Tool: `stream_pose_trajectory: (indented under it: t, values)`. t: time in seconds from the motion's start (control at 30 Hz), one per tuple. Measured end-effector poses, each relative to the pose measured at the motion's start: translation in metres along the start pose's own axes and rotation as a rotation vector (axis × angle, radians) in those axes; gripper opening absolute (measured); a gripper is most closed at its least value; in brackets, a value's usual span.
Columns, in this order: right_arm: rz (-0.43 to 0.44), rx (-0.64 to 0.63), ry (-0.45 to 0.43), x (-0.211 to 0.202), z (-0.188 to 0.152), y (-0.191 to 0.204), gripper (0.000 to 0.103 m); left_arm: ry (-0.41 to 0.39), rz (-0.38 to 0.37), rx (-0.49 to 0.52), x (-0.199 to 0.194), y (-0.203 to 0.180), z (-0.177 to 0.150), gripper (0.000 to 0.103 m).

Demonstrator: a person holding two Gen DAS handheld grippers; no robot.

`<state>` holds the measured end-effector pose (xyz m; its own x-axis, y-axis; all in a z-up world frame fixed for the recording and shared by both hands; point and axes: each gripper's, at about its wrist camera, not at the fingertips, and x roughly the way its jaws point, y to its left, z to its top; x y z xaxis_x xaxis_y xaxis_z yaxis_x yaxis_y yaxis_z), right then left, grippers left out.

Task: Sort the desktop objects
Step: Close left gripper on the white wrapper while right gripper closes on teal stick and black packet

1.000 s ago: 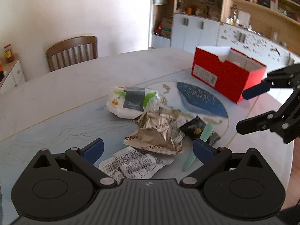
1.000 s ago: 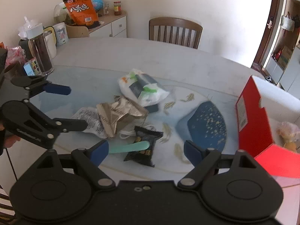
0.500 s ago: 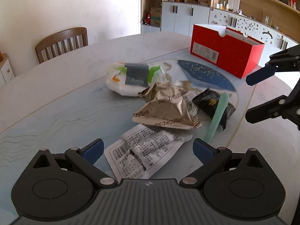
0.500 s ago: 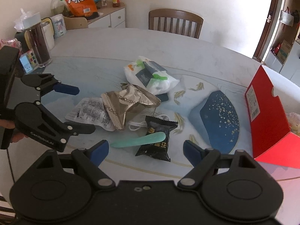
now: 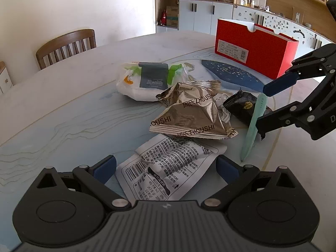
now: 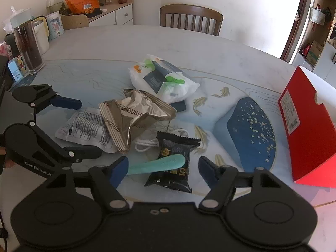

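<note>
Marble-patterned round worktop (image 5: 63, 96) | crumpled snack wrappers heaped mid-surface, red cardboard box (image 5: 255, 48) far right | left gripper (image 5: 166, 166) jaws released | right gripper (image 6: 162, 166) jaws closing around mint-green plastic stick (image 6: 159, 164), not gripping.

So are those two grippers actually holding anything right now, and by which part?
Nothing is held. The left gripper stands open over the white printed packet; the right gripper, jaws just closing, straddles the mint-green stick and black packet without pinching.

Bright daylight, sharp focus, fisheye bending at edges.
</note>
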<state>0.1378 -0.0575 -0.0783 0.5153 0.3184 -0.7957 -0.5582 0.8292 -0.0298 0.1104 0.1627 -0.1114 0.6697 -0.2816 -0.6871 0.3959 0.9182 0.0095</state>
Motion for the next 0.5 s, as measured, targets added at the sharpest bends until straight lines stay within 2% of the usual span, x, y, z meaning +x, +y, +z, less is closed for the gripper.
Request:
stream_pose_trajectory:
  t: [0.13,0.27,0.5]
  values:
    - [-0.004,-0.008,0.01,0.0042,0.0004,0.0025,0.055,-0.005,0.004,0.006,0.0013,-0.0016,0.0,0.102]
    - [-0.012,-0.014,0.009,0.0041,-0.0003,0.004,0.051,-0.012,-0.002,0.007,0.0018,-0.0021,-0.0003,0.102]
    - [-0.017,-0.001,-0.002,0.0015,0.0013,0.0012,0.04,-0.011,0.002,0.002,0.0013,-0.0028,0.0003,0.098]
